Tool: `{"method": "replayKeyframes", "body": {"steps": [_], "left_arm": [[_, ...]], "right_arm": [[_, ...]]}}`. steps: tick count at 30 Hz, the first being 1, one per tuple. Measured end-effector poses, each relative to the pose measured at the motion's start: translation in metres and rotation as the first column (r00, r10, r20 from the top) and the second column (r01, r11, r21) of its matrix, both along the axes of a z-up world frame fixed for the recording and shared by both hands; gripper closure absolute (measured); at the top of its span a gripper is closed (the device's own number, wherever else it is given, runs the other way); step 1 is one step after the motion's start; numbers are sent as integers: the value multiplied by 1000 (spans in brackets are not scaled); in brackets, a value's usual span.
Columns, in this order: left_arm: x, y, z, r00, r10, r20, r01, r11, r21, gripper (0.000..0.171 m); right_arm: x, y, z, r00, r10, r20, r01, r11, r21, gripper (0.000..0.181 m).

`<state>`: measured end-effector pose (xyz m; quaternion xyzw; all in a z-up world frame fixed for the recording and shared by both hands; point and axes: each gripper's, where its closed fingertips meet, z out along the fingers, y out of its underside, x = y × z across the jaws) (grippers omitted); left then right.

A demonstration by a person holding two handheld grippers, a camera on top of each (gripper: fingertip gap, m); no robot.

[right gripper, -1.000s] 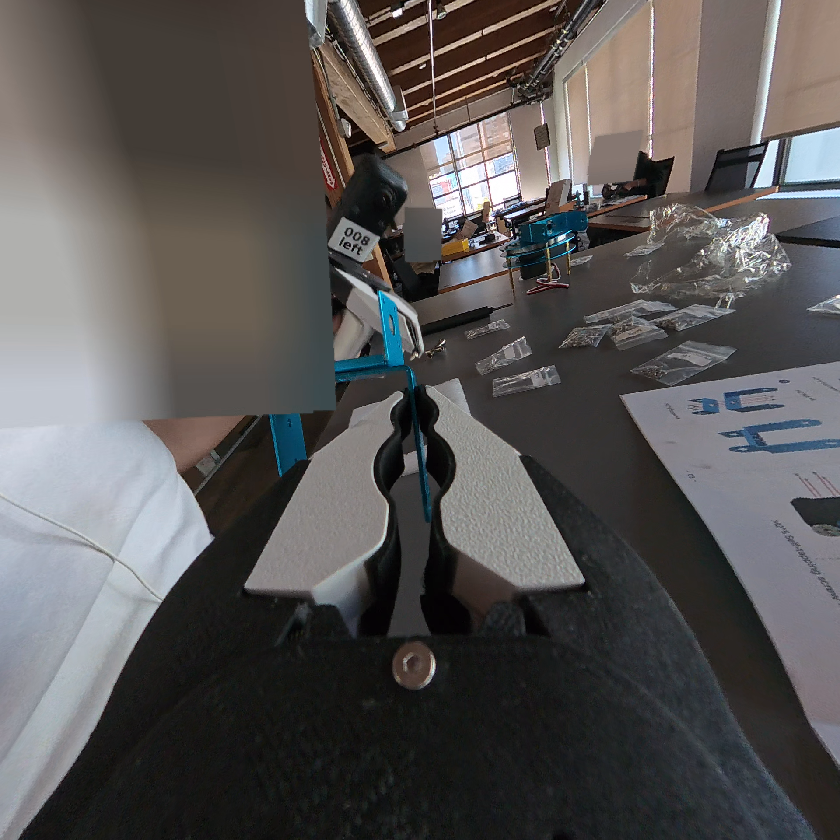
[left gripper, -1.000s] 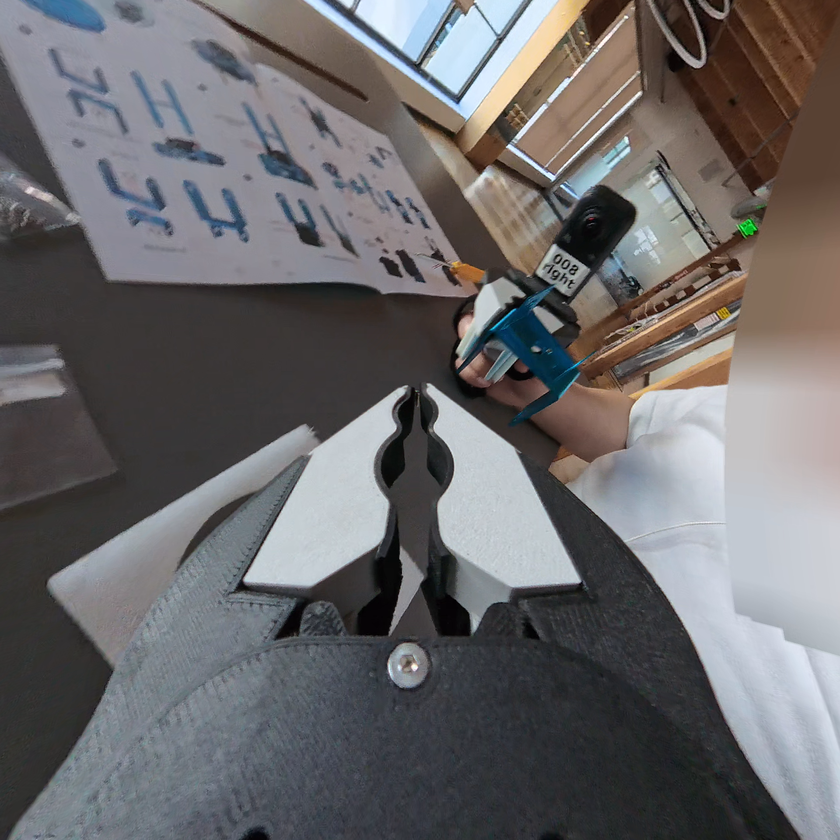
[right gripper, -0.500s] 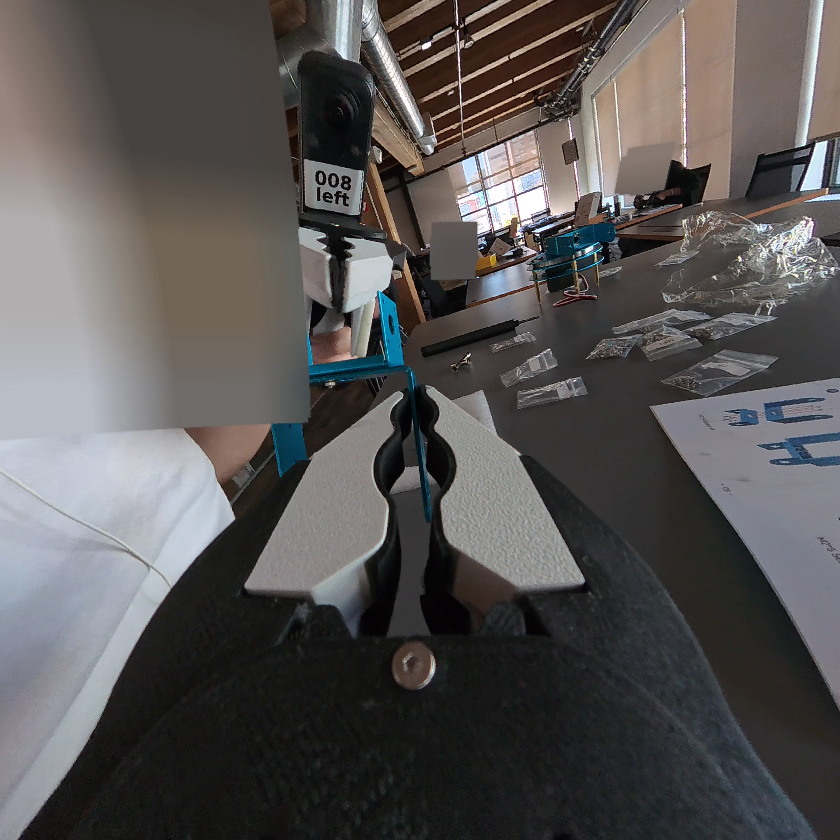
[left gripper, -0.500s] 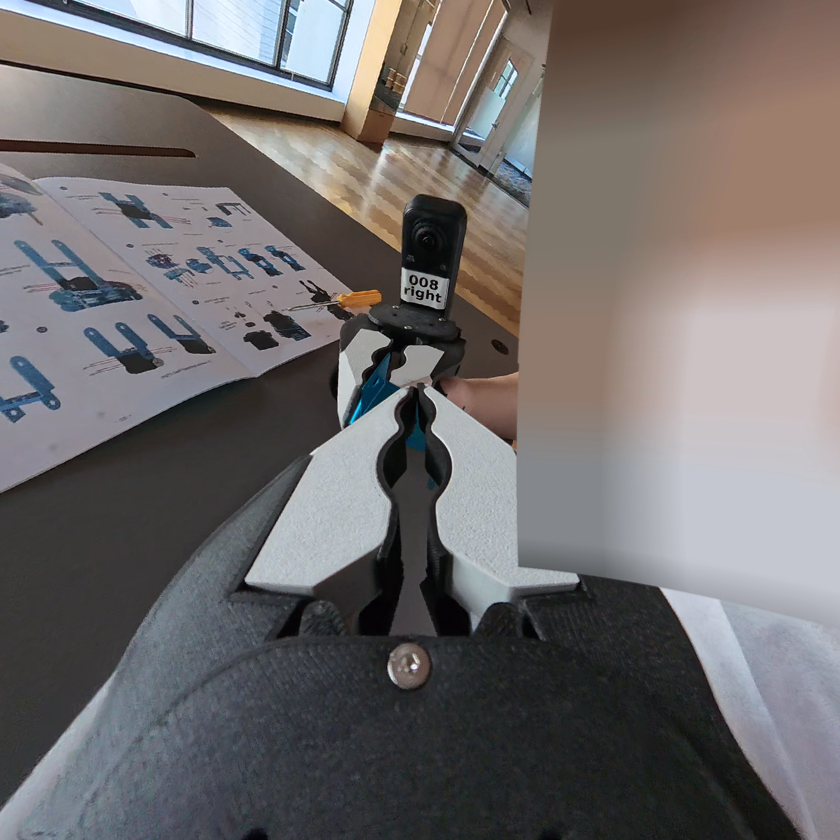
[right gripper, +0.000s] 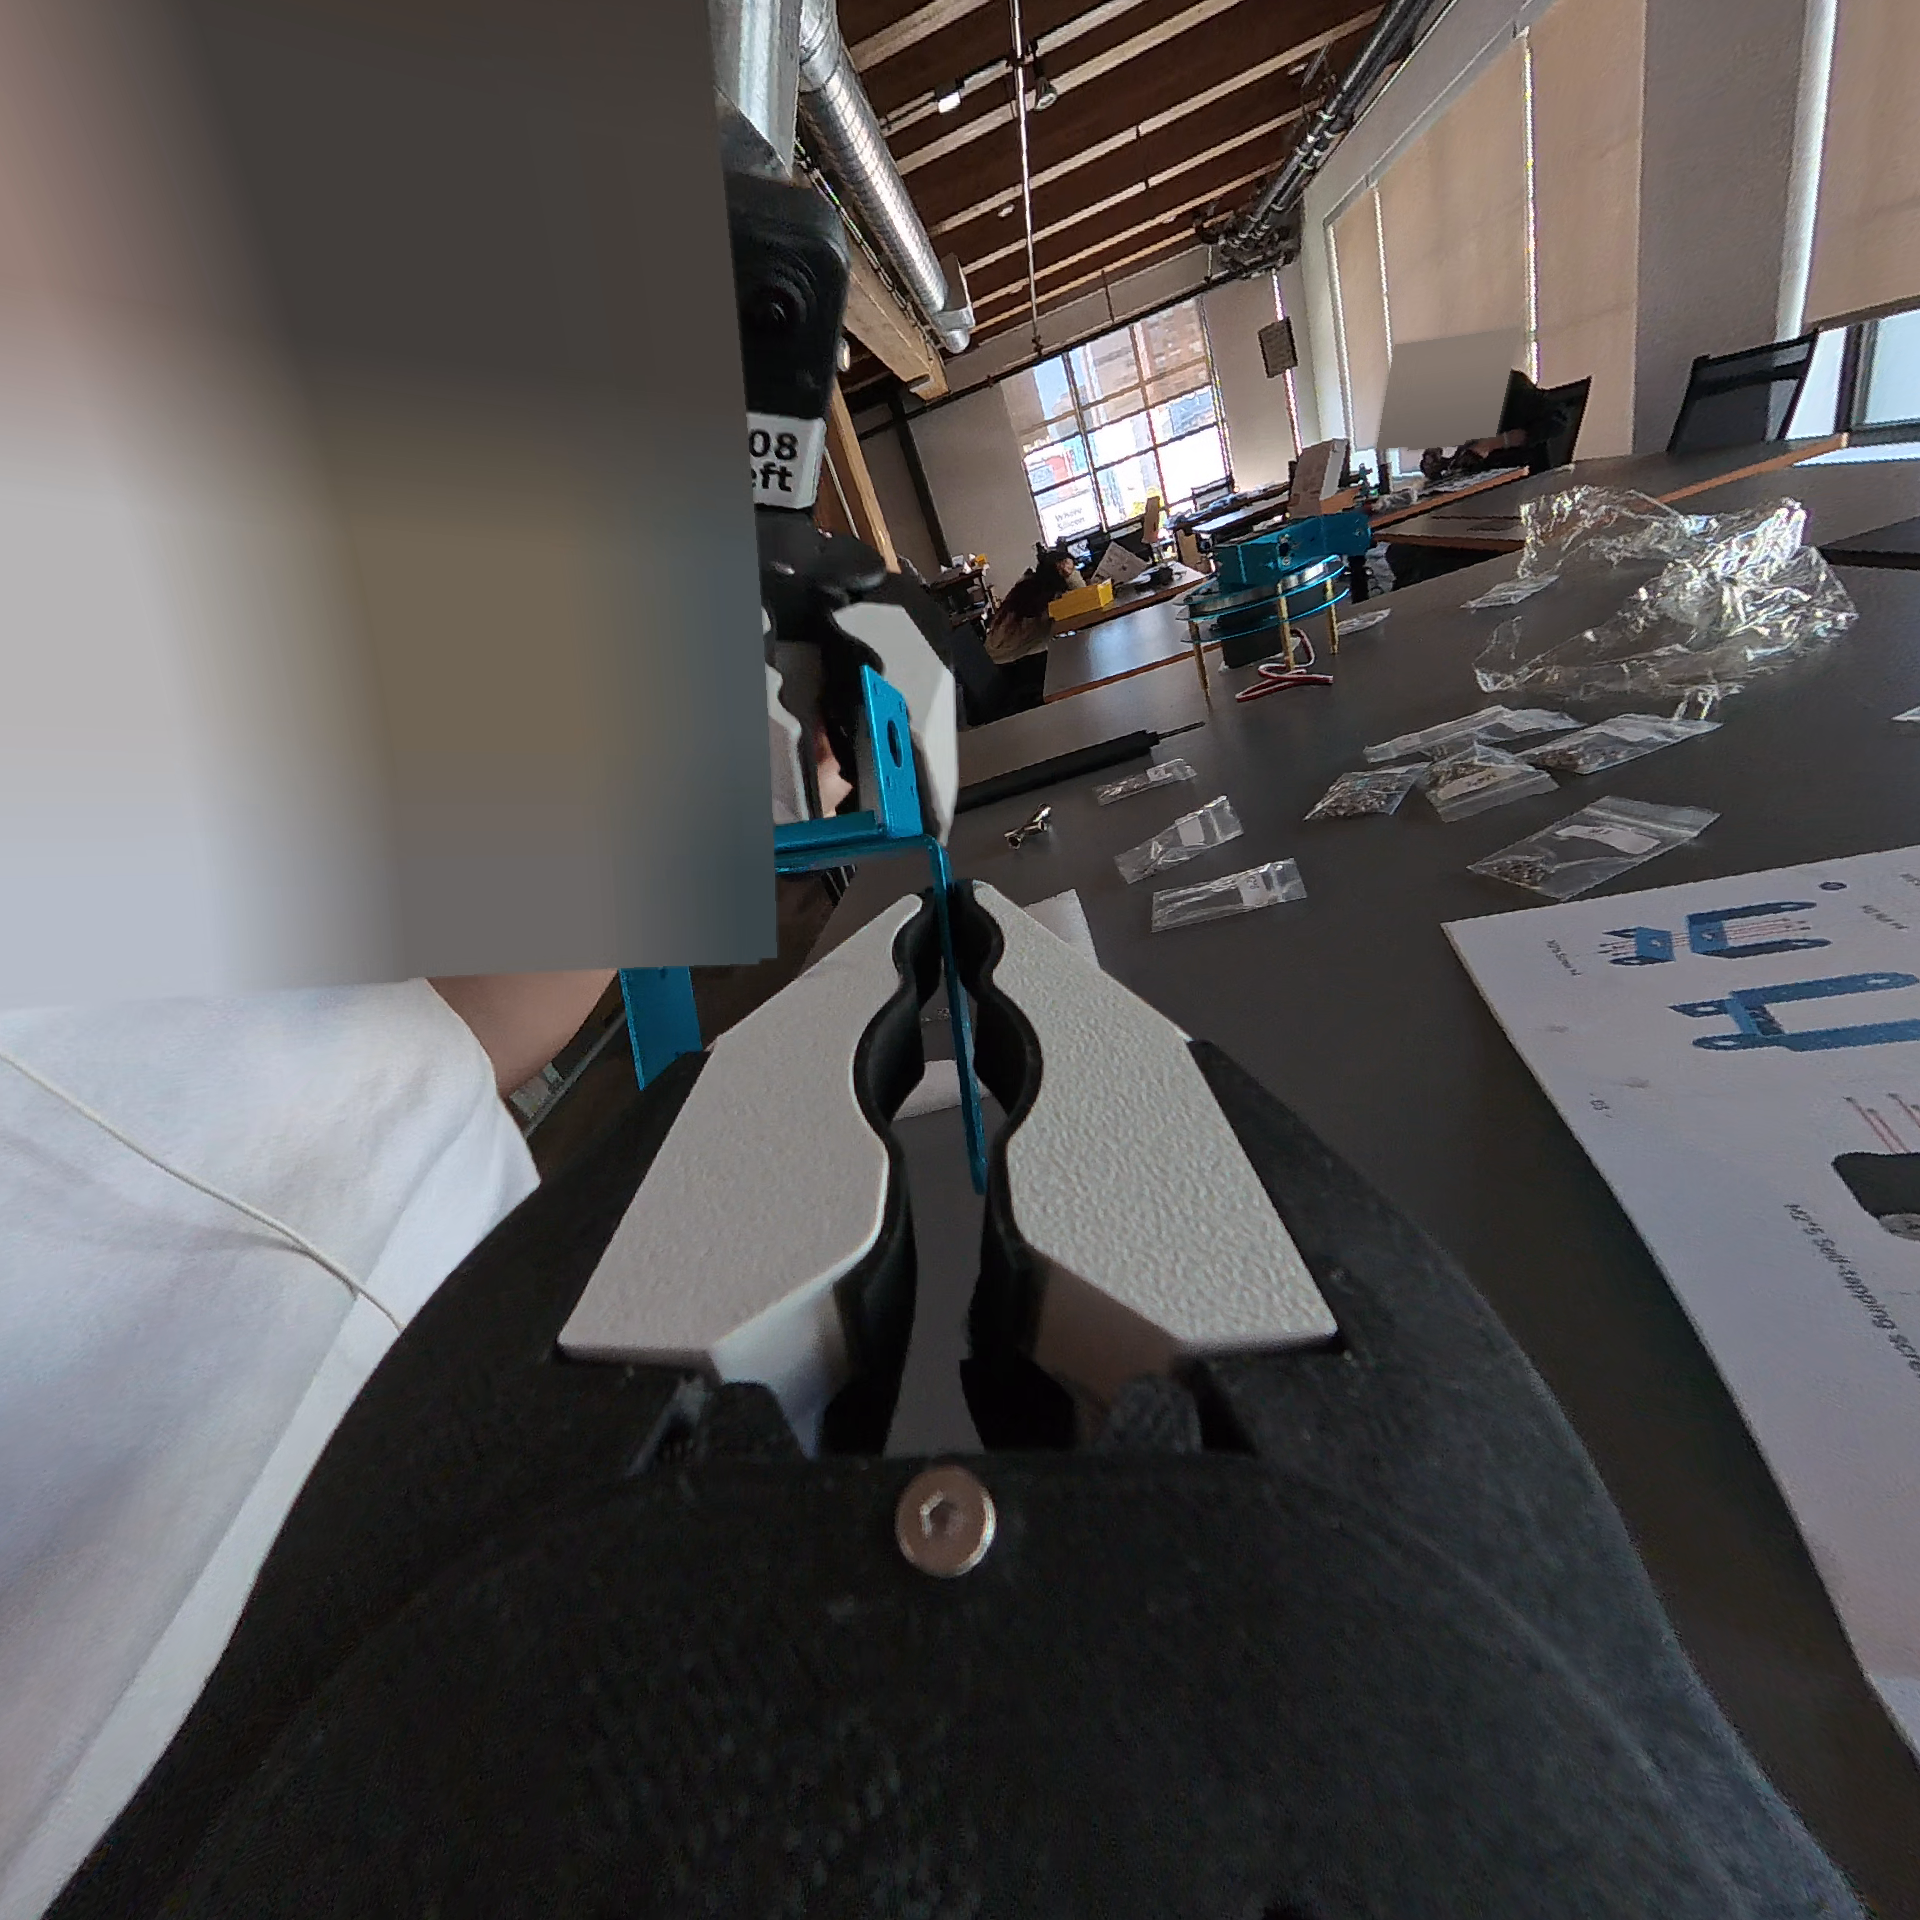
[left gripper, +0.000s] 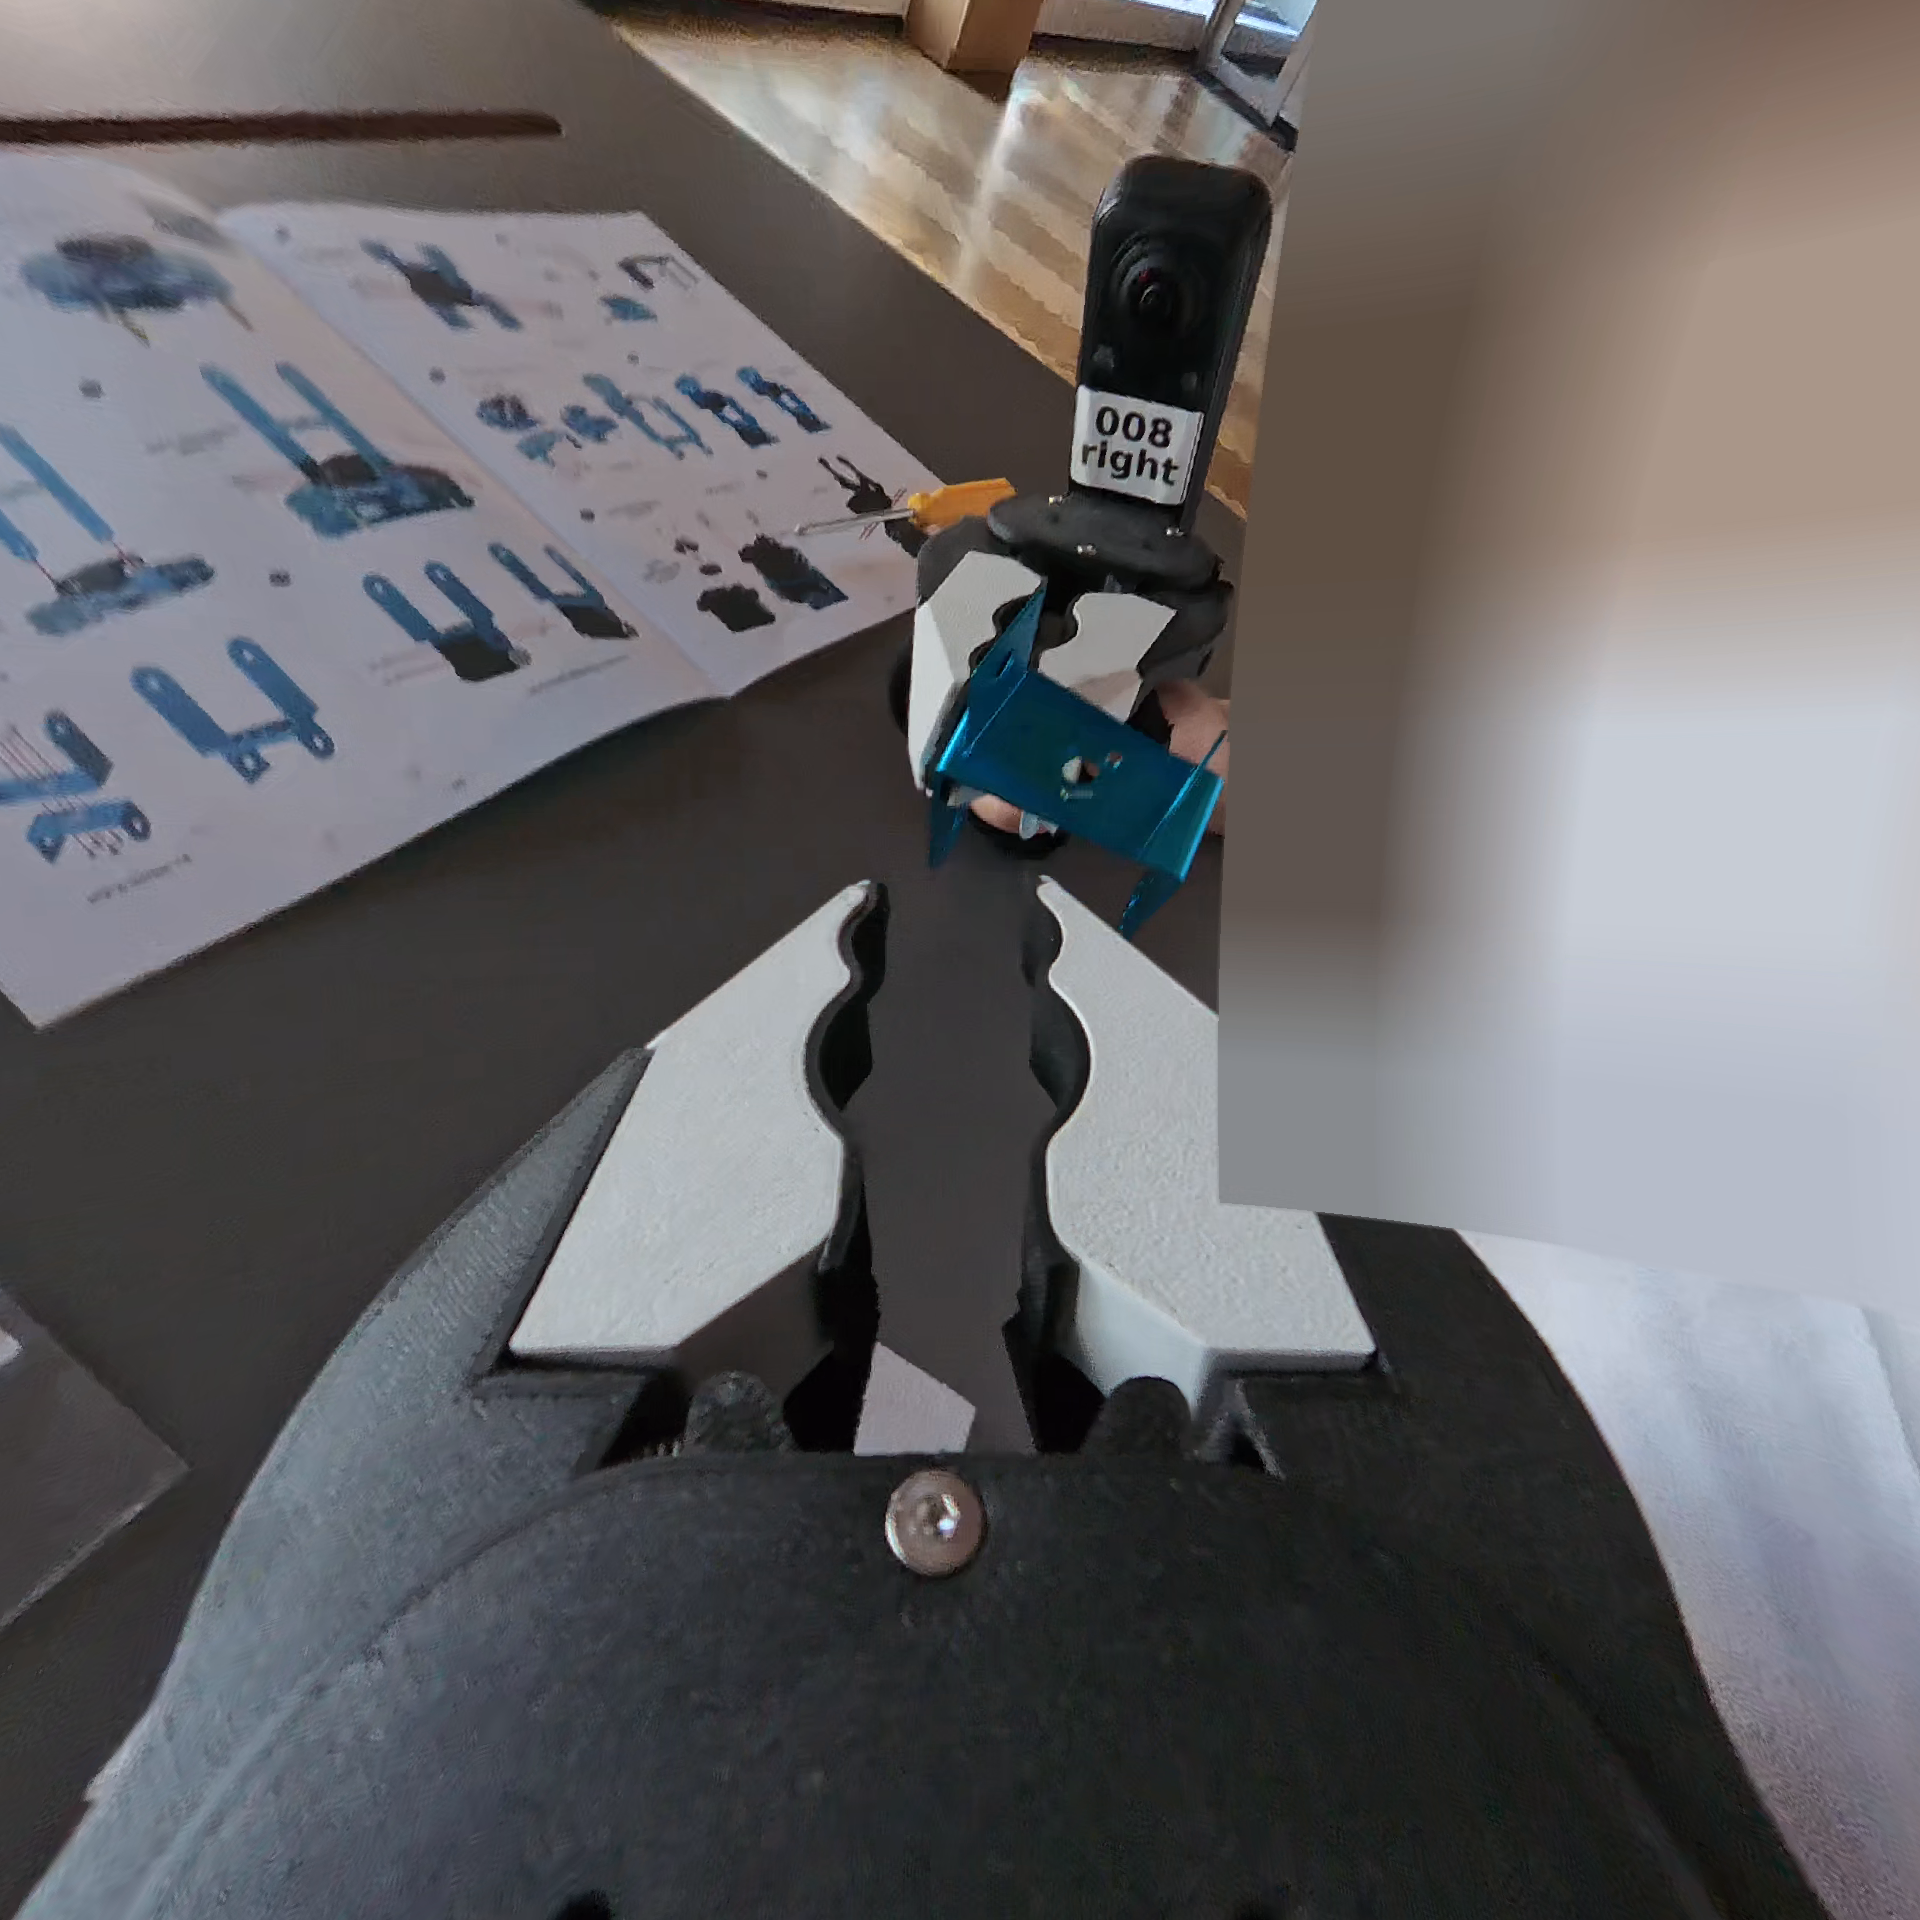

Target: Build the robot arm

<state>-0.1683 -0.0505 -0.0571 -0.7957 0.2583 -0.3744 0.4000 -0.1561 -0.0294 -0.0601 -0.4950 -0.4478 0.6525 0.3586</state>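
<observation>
My right gripper (right gripper: 948, 899) is shut on one flange of a blue U-shaped metal bracket (right gripper: 962, 1049) and holds it above the dark table (right gripper: 1299, 987). In the left wrist view the right gripper (left gripper: 1039, 675) faces me with the bracket (left gripper: 1070, 764) hanging from its fingers, holes visible in its flat face. My left gripper (left gripper: 956, 899) is open and empty, its tips just short of the bracket's near leg. In the right wrist view the left gripper (right gripper: 857, 769) stands around the bracket's far flange without closing, partly behind a blurred patch.
An open instruction booklet (left gripper: 312, 520) lies on the table, also in the right wrist view (right gripper: 1714, 1039). An orange-handled screwdriver (left gripper: 961, 499) lies on it. Small plastic bags (right gripper: 1226, 894), crumpled clear wrap (right gripper: 1662, 603), a blue round assembly (right gripper: 1278, 592) and a black rod (right gripper: 1060, 769) lie farther off.
My left gripper was shut and has opened. It has swung round toward the bracket. The right gripper has turned the bracket, still shut on it.
</observation>
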Motion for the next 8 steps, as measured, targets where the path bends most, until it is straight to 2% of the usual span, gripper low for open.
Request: {"method": "replayKeyframes", "body": {"steps": [1,5,8], "left_arm": [[1,-3,-1,1000,-9,30,10,1000,-14,146],[6,-11,10,980,-60,192,59,998,10,138],[14,-10,25,971,-108,214,81,988,130,107]], "right_arm": [[0,-1,1,1000,7,-5,-7,1000,-13,181],[2,-1,4,999,15,-28,-16,999,-33,181],[4,-5,10,998,32,-63,-33,999,-23,181]]}}
